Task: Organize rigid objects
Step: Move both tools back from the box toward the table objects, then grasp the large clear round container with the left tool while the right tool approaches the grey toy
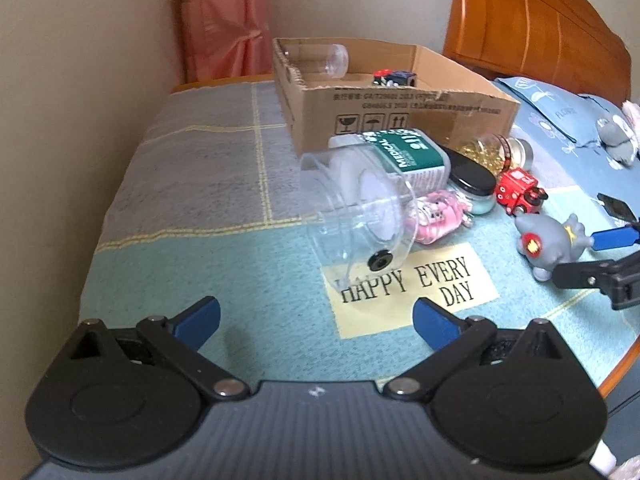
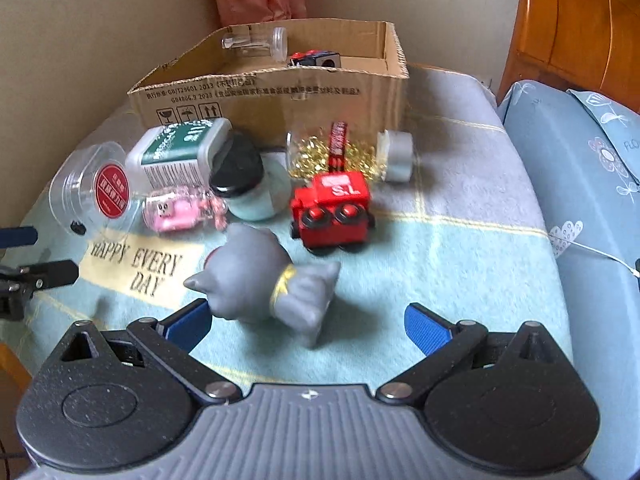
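Note:
Several rigid objects lie on a blanket in front of an open cardboard box (image 1: 400, 108) (image 2: 280, 96). A clear plastic jar (image 1: 356, 208) (image 2: 92, 188) lies on its side ahead of my open, empty left gripper (image 1: 316, 320). Behind it are a green-and-white medical box (image 1: 408, 152) (image 2: 180, 152), a pink toy (image 1: 436, 216) (image 2: 176, 210), a black-lidded jar (image 1: 472, 184) (image 2: 244, 184), a jar of gold beads (image 1: 496, 152) (image 2: 348, 156) and a red toy train (image 1: 518, 192) (image 2: 332, 208). A grey toy animal (image 1: 548, 244) (image 2: 268, 284) lies just ahead of my open, empty right gripper (image 2: 308, 328), close to its left finger.
The box holds a clear bottle (image 1: 336, 60) (image 2: 256, 42) and a small toy car (image 1: 394, 78) (image 2: 316, 58). A wall lies to the left, a wooden headboard (image 1: 536, 28) at the back right, a blue pillow (image 2: 580, 184) to the right. My right gripper also shows in the left wrist view (image 1: 600, 256).

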Available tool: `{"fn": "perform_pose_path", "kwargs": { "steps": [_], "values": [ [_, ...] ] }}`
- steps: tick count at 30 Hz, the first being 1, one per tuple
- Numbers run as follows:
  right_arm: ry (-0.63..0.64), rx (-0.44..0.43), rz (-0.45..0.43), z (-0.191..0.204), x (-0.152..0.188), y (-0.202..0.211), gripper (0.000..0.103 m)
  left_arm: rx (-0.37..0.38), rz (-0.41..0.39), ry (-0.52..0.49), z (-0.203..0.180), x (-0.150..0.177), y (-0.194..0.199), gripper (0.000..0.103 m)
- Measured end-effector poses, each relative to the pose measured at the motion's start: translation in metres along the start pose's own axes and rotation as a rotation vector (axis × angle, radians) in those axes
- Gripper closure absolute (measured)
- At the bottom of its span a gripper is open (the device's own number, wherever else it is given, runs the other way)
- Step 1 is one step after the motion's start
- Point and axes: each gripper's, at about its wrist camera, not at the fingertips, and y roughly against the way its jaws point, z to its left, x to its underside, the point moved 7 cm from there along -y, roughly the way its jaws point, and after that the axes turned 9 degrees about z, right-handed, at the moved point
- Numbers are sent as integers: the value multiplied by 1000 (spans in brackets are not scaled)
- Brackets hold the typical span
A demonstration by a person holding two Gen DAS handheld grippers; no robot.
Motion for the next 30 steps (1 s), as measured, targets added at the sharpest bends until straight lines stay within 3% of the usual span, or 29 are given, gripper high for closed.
{"fn": "perform_pose_path", "kwargs": {
  "steps": [5, 9, 13, 18, 30],
  "values": [
    [33, 5, 17, -7, 12, 2, 0, 23, 13, -51, -9, -2, -12, 1],
    [46, 68, 48, -15, 21, -7, 0, 41, 4, -54, -13, -1, -20, 1],
    [64, 48, 17, -17, 24, -4, 0, 15, -22, -106, -17, -1, -23, 1],
    [105, 24, -10, -11, 23, -5, 0, 40, -34, -133, -18, -7, -27, 1],
    [170, -12, -48, 0, 18, -9, 0, 89, -127, -338, -19, -32, -21, 1]
  ]
}}
